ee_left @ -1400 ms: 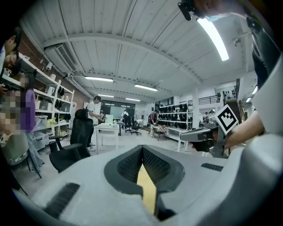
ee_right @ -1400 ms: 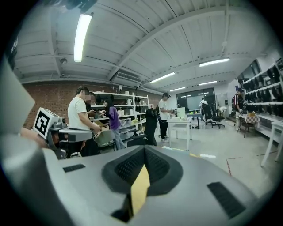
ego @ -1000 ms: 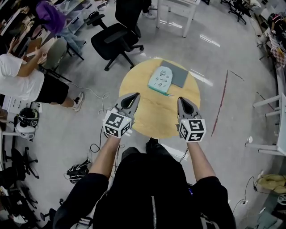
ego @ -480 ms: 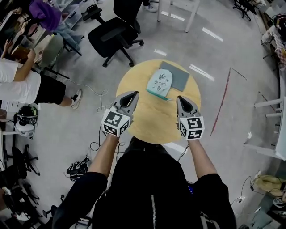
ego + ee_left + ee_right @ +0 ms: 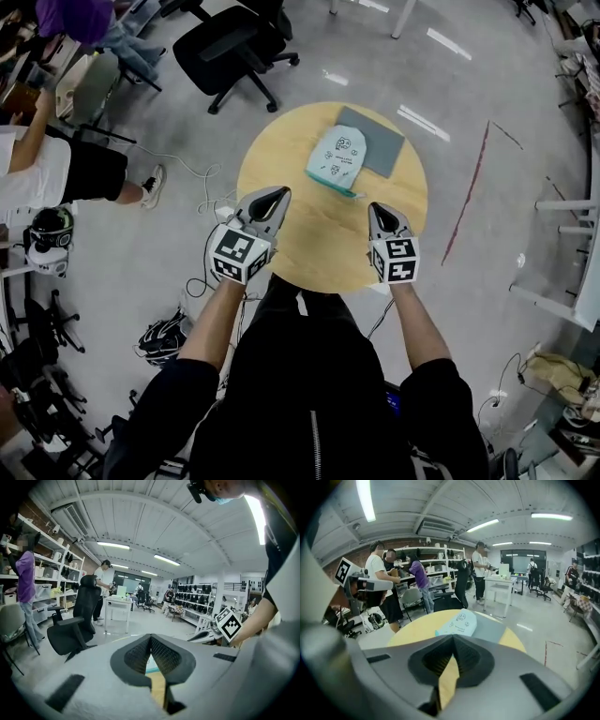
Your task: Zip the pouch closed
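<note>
A pale mint pouch (image 5: 337, 157) with small printed drawings lies at the far side of the round wooden table (image 5: 319, 234), partly over a grey pad (image 5: 380, 150). Its teal zipper edge faces me. My left gripper (image 5: 278, 194) hovers over the table's near left, shut and empty. My right gripper (image 5: 380, 208) hangs over the near right, also shut and empty. Both stand well short of the pouch. In the right gripper view the pouch (image 5: 459, 622) and pad (image 5: 490, 626) lie beyond the shut jaws (image 5: 452, 637). The left gripper view shows shut jaws (image 5: 150, 637) and only a teal sliver of pouch (image 5: 153, 664).
A black office chair (image 5: 230, 47) stands beyond the table. A seated person (image 5: 56, 169) and a helmet (image 5: 52, 230) are at the left, with cables (image 5: 202, 202) on the floor by the table's left edge. A red floor line (image 5: 466, 197) runs at the right.
Both grippers have sunk toward the table, the right one more. The table and pouch now sit higher in the head view. The jaws of both stay shut.
</note>
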{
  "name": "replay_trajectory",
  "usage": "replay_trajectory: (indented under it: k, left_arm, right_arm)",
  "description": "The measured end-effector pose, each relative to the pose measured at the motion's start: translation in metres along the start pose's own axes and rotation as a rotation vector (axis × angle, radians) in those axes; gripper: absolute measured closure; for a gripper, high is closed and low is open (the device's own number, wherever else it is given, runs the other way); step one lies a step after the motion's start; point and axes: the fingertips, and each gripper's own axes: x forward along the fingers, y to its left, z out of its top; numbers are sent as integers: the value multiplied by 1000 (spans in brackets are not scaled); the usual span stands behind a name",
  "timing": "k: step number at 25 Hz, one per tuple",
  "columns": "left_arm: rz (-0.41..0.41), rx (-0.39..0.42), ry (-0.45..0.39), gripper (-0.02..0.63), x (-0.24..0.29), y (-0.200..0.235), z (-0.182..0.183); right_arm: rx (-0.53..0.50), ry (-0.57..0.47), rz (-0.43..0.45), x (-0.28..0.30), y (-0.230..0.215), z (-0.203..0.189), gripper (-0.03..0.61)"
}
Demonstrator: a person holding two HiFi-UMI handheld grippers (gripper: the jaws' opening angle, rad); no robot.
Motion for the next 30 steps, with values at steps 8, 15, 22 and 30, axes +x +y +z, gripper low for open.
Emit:
replay_trajectory:
  k: [8,15,22,30]
  left_arm:
    - [64,-45,40,609,-8,22,-26]
    - [164,-85,78,609,-40,45,-48]
    - [240,-121,101,609,-63,57,-62]
    - [238,-120,102,609,-68,62,-63]
  right_arm:
    - [-171,255,57,58,-15,-61,480]
    - [-499,410,117,99,-26,-80,458]
    - [-767,454,220,125,-19,-100,453]
    - [-645,490,241,129,-9,-106,560]
